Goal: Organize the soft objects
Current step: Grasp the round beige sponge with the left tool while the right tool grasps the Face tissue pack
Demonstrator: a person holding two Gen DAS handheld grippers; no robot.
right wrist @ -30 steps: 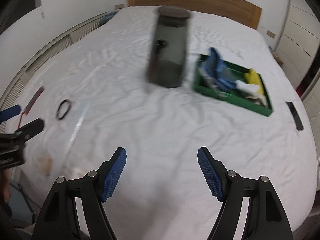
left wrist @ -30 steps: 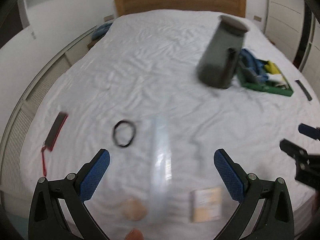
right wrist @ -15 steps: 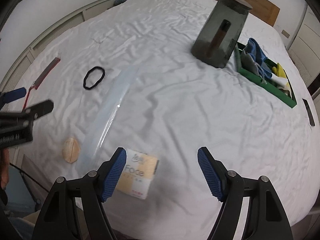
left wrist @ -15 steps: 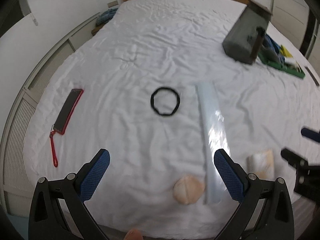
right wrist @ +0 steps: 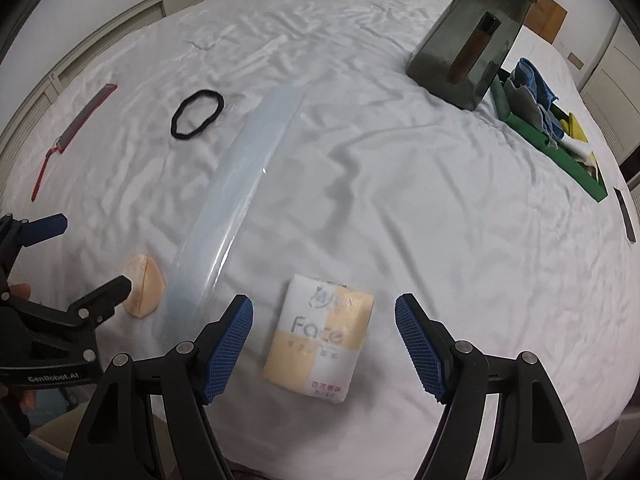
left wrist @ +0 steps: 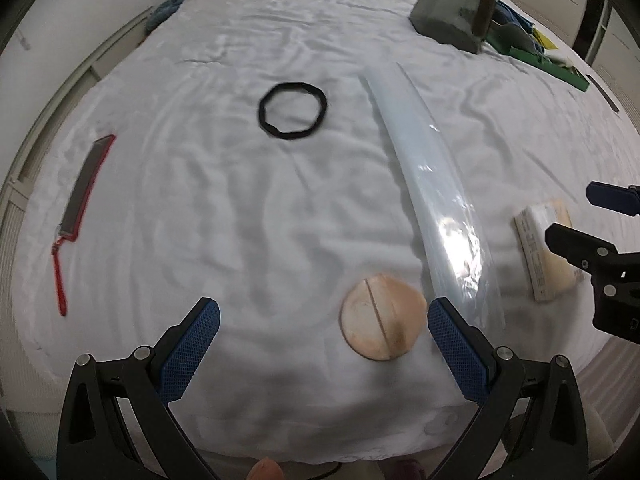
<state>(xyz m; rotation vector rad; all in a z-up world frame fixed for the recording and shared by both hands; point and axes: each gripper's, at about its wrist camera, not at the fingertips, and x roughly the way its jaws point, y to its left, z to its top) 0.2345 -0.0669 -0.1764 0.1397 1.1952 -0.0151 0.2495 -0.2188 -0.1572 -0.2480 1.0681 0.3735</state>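
Tissue pack, soft white-and-yellow plastic-wrapped (right wrist: 318,338), probably light, compressible; grip its long sides. Right gripper (right wrist: 324,344) wide, empty, straddling it; left gripper (left wrist: 320,354) wide, empty, round beige powder puff (left wrist: 382,316) at its two o'clock.

The grey container (left wrist: 456,4) is chopped off at the top of the left wrist view. Small red print on the tissue pack (right wrist: 320,344) is too tiny to read. The green tray (right wrist: 560,148) is such a pile of cloth I can't separate items. Right gripper (left wrist: 592,216) is half out of frame.
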